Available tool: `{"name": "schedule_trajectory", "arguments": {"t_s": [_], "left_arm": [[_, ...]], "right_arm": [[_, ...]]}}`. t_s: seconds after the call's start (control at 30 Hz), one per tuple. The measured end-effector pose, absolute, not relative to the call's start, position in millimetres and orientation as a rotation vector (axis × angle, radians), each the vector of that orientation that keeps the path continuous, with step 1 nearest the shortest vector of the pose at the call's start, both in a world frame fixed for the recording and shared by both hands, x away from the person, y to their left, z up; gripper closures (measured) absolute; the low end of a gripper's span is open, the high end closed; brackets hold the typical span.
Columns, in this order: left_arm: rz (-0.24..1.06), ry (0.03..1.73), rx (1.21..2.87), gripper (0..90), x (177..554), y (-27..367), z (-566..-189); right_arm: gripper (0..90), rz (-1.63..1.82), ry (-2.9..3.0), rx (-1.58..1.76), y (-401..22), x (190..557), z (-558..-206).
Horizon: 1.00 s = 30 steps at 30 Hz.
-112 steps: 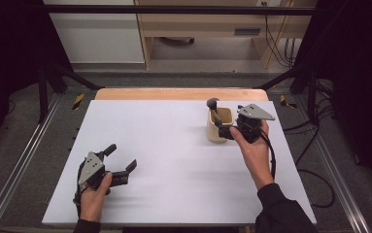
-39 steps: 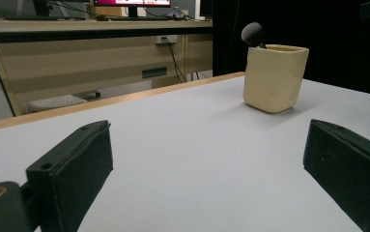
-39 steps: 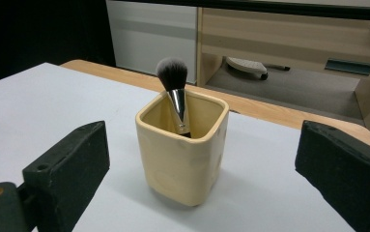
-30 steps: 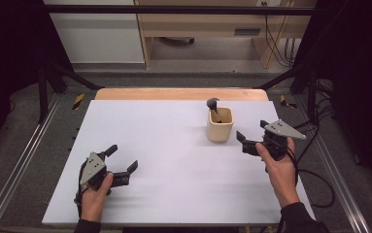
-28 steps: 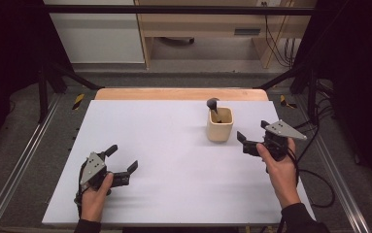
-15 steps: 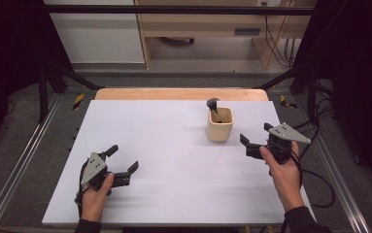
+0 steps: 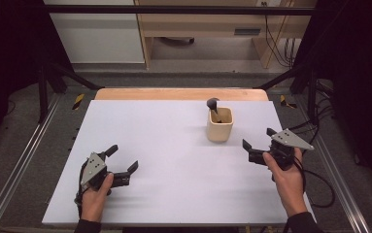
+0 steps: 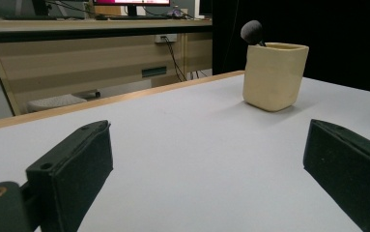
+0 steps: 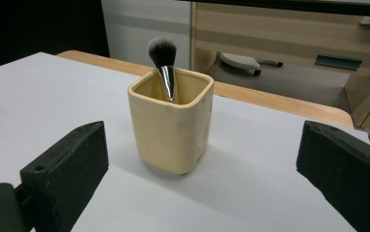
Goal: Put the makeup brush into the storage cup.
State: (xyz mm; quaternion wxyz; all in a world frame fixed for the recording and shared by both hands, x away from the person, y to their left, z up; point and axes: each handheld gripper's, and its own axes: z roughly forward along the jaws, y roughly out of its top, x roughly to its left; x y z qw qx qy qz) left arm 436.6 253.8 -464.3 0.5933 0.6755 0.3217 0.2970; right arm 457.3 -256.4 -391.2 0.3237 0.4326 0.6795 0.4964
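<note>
White tabletop (image 7: 174,141) carries every item, with a wooden strip (image 7: 178,94) along its far edge. Right tongs (image 7: 258,144), jaws apart and empty, sit near the right edge, just beside and below the cup. Left tongs (image 7: 123,159), jaws likewise apart and empty, rest at the near left, well apart from the cup. Cream square cup (image 7: 220,124) stands upright right of centre. Makeup brush (image 9: 163,65) leans inside it, dark bristles up.

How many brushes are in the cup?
1: a single makeup brush stands bristles up in the cream cup toward the table's far right; the cup's walls could hide something shorter.
</note>
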Motion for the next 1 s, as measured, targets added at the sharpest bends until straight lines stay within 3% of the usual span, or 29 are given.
{"name": "schedule_trajectory", "arguments": {"t_s": [1.0], "left_arm": [[0.692, 0.746, 1.569, 3.3, 436, 254, -464]], "right_arm": [[4.2, 1.278, 1.779, 1.172, -272, 428, -420]]}}
